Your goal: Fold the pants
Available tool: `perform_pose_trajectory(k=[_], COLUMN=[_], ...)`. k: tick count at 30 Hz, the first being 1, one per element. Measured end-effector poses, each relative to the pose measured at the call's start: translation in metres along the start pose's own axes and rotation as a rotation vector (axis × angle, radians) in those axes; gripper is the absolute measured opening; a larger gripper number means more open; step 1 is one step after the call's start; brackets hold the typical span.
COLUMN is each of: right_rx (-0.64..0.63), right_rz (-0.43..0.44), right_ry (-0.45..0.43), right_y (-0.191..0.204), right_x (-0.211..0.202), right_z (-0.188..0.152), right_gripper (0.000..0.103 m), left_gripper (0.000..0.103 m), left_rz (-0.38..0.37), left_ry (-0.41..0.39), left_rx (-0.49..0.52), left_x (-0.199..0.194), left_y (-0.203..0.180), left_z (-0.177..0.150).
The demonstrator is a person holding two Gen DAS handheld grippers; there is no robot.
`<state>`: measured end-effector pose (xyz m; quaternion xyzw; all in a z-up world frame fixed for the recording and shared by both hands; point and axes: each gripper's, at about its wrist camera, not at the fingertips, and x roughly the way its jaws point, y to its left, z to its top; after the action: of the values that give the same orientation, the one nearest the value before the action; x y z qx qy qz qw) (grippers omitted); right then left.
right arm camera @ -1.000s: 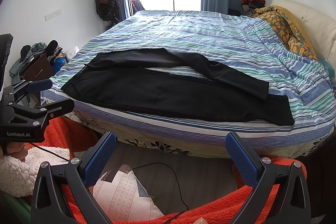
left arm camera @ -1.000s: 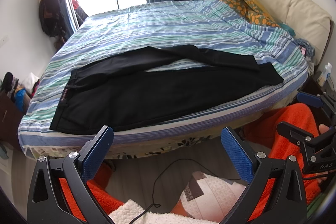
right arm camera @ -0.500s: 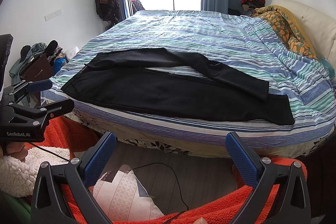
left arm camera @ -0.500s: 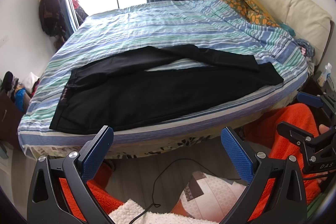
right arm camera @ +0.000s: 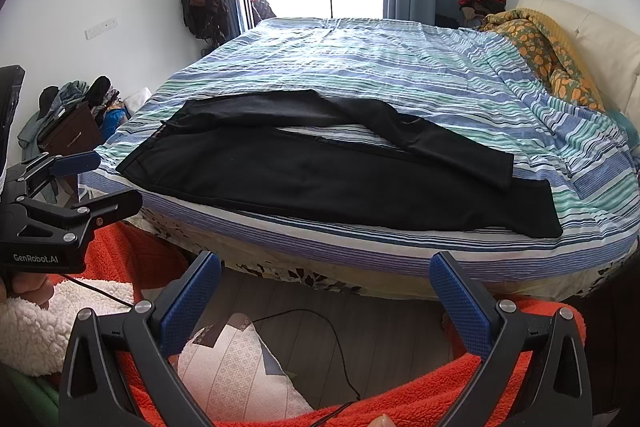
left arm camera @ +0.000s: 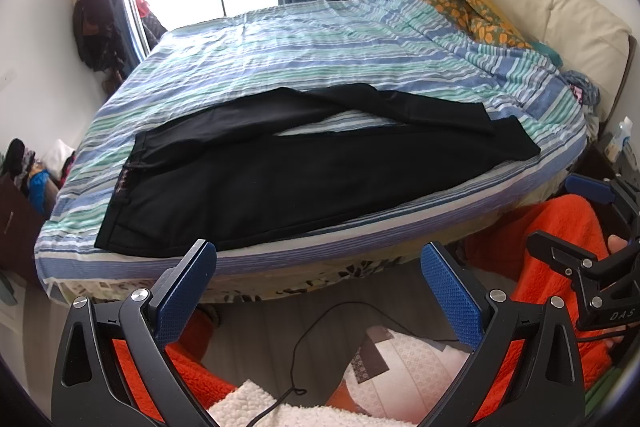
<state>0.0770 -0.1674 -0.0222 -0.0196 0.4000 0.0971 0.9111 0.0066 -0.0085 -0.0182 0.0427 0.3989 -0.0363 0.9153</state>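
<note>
- Nothing differs from the earlier frames: the pants, both grippers and the bedding all sit where they did a second ago.
- The black pants (left arm camera: 304, 179) lie spread flat on the striped bed sheet (left arm camera: 320, 51), along the bed edge nearest the cameras, with the waistband toward the end of the bed by the window and the leg ends toward the cream headboard (left arm camera: 560, 11).
- The near leg runs straight along the bed's edge; the far leg bends across and its cuff overlaps the near leg close to the hems, leaving a sliver of sheet showing between the two.
- In the right wrist view the same pants (right arm camera: 328, 175) show that crossing clearly, the far leg's end lying on top of the near one.
- The left gripper (left arm camera: 318, 291) hangs below the bed's edge, off the pants, its blue-padded jaws spread wide and holding nothing.
- The right gripper (right arm camera: 326, 297) is likewise below the bed's edge, jaws wide apart and empty.
- An orange-patterned blanket (left arm camera: 456, 3) is bunched on the bed against the headboard, well apart from the pants.
- Below the bed's edge, a black cable (left arm camera: 320, 339) trails over the floor beside an orange fleece garment (left arm camera: 560, 239).
</note>
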Motion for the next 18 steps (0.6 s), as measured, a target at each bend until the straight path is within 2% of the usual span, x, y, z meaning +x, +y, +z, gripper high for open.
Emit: perform_pose_trajectory(k=[18], right_rx=[0.003], right_rz=[0.001], right_ry=[0.004], right_y=[0.0001], right_x=[0.0011], right_z=[0.0012], right_gripper=[0.103], left_gripper=[0.102], left_rz=[0.001], left_ry=[0.001], left_rx=[0.001], left_x=[0.0002], left_y=[-0.0018], left_z=[0.0011])
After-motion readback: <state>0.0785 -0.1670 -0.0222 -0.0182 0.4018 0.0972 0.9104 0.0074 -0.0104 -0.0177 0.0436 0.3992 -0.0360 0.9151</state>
